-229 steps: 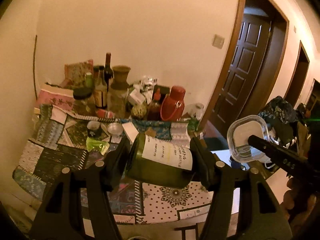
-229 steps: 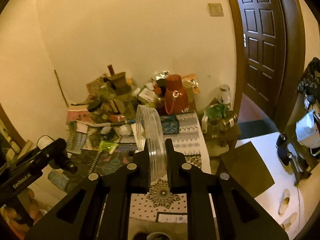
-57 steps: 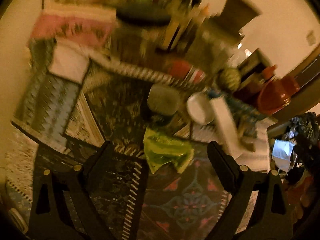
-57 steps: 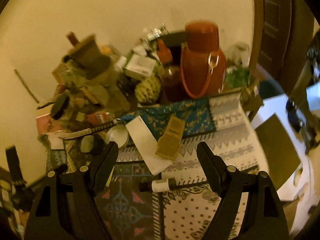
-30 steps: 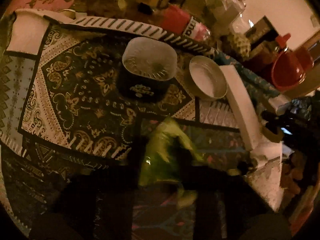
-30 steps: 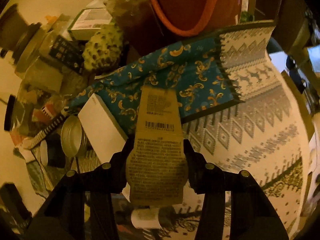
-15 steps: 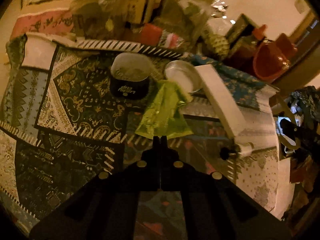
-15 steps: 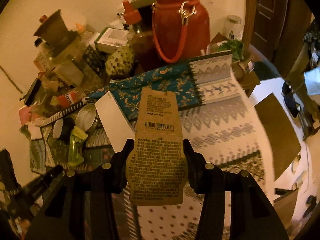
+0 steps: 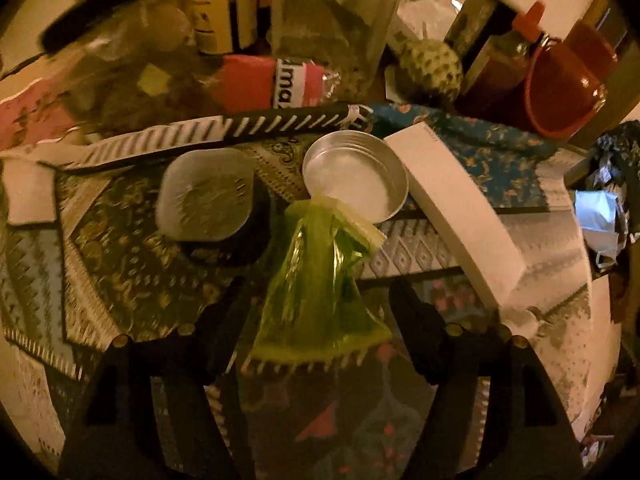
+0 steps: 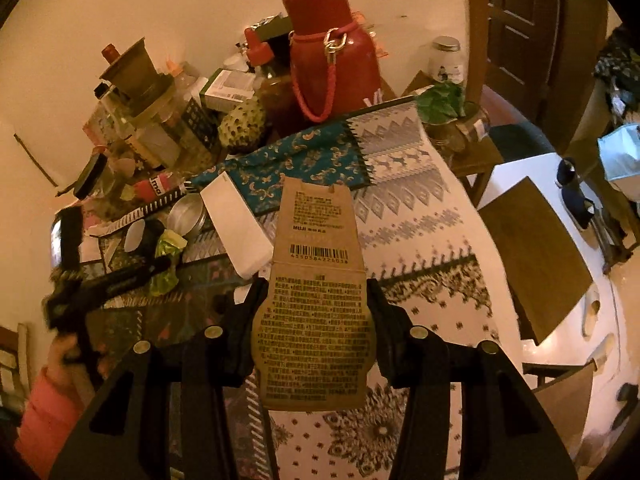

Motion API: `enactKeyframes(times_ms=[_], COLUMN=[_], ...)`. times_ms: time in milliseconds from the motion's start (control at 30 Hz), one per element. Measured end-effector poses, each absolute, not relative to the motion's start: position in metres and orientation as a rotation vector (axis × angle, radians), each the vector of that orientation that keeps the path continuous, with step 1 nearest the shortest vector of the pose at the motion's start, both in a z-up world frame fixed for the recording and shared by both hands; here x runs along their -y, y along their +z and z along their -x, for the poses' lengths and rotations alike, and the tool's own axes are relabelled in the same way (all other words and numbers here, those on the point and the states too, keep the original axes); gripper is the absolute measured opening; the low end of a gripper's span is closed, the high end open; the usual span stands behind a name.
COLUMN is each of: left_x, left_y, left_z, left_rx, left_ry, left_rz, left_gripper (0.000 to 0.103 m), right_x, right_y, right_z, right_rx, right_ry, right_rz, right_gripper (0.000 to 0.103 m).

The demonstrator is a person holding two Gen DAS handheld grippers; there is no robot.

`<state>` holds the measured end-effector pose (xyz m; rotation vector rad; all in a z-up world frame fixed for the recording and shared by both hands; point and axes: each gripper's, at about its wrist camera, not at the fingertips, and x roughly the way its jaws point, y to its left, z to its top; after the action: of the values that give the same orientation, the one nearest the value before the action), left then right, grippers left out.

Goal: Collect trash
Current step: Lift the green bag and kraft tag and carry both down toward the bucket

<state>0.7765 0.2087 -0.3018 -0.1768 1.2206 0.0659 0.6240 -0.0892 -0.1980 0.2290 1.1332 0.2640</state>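
A crumpled green plastic wrapper (image 9: 320,284) lies on the patterned tablecloth (image 9: 120,240). My left gripper (image 9: 320,300) is open, its jaws standing on either side of the wrapper's near end, not closed on it. From the right wrist view the left gripper (image 10: 160,266) reaches over the same wrapper (image 10: 166,260). My right gripper (image 10: 316,296) is shut on a brown kraft-paper package (image 10: 316,304) with a barcode, held above the table.
A round metal tin (image 9: 356,178), a dark cup with a pale lid (image 9: 208,200) and a white box (image 9: 452,216) lie just beyond the wrapper. Bottles, jars, a custard apple (image 9: 430,64) and a red flask (image 10: 332,52) crowd the back. Door and floor at right.
My left gripper was shut on the green wrapper half a second ago; now its jaws are open and the wrapper lies between them. The right gripper has lifted back with the kraft package.
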Motion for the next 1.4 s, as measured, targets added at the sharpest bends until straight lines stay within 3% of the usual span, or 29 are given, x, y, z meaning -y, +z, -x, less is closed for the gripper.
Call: enactKeyframes(times_ms=[100,167,333,433,933,1400], left_x=[-0.203,-0.200,-0.197,-0.190,-0.125,-0.087], left_y=[-0.313,-0.318,-0.318,-0.305,-0.147,-0.047], left_z=[-0.785,-0.789,-0.779,-0.764,-0.611,-0.474], left_rx=[-1.238,-1.255,-1.258,-1.231,-0.845,-0.569], left_ry=[0.079,0.094,0.104,0.098,0.160,0.192], left_rz=[0.113,0.083,0.107,0.111,0.253,0.254], left_gripper=[0.070,0.060,0.020,0.013,0.012,0.012], right_x=[0.093,0.096,0.106,0.112,0.159,0.162], right_y=[-0.195,-0.193,-0.184,-0.177,-0.115,-0.050], right_z=[-0.615,-0.609,-0.595,-0.587,-0.537,-0.468], right_rx=[-1.131,-1.127,-1.108,-1.092,-0.916,-0.730], right_ry=[0.254,0.248,0.253,0.267,0.452,0.596], right_rz=[-0.232,-0.239,-0.253,-0.244,-0.130,-0.110], right_gripper=[0.044,0.044,0.044,0.044,0.044,0.044])
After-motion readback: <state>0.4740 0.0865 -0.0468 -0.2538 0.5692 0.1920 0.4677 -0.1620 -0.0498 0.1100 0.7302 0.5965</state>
